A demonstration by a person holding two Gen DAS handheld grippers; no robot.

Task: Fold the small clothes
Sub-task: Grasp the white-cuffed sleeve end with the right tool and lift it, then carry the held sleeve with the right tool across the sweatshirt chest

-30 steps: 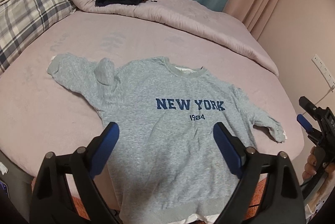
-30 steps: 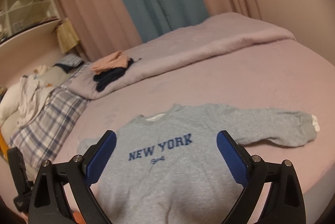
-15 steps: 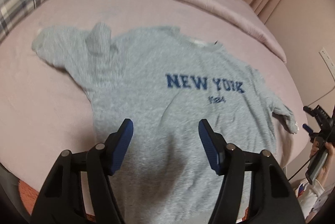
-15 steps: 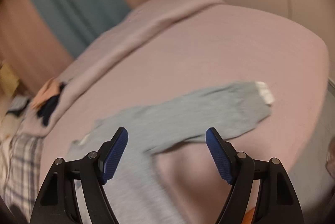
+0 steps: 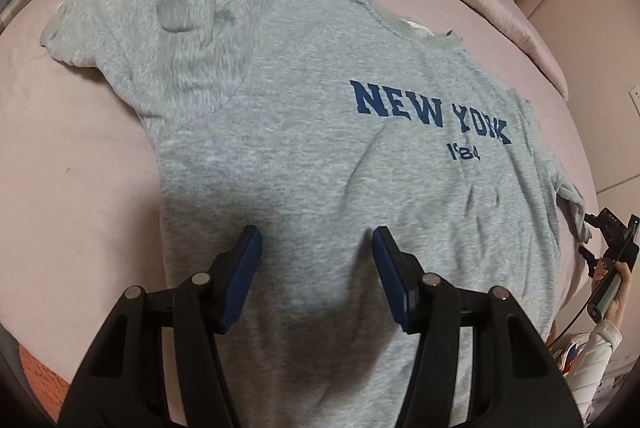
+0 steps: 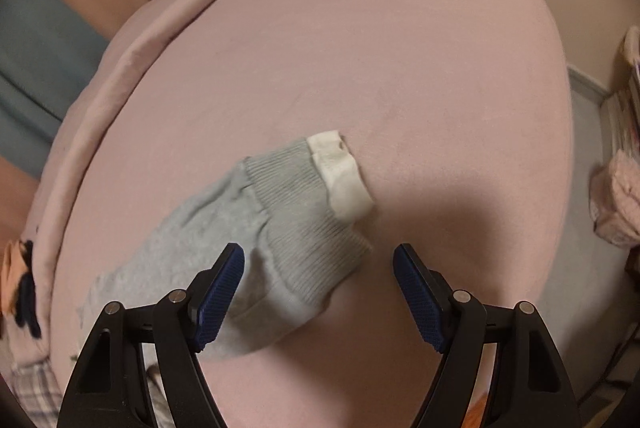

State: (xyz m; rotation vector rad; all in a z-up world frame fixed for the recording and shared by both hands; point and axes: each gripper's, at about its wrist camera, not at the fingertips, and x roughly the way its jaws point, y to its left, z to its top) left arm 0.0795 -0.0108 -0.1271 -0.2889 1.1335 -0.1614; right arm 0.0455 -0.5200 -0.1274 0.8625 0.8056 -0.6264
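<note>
Through my left wrist camera, the grey sweatshirt [image 5: 320, 155] lies spread front-up on the bed [image 5: 72, 187], lettering showing, hem toward me. Nothing is folded yet — the body is flat, and only the far sleeve [image 5: 136, 27] is bunched and doubled on itself near the shoulder. I judge the task barely begun: both sleeves have to come in, then the body has to be folded over. My left hand-held gripper [image 5: 316, 268] hangs over the lower body of the sweatshirt with its jaws parted to a middling gap and nothing between them; I cannot tell whether the pads touch the fabric. At the right edge of this view I see my right hand-held gripper [image 5: 608, 248] by the other sleeve end.

Through my right wrist camera, that sleeve's ribbed cuff [image 6: 304, 211] lies flat on the bed with a white inner cuff [image 6: 342, 171] poking out. My right hand-held gripper is wide and empty — the cuff sits just ahead, overlapped by the left pad and well short of the right one.
</note>
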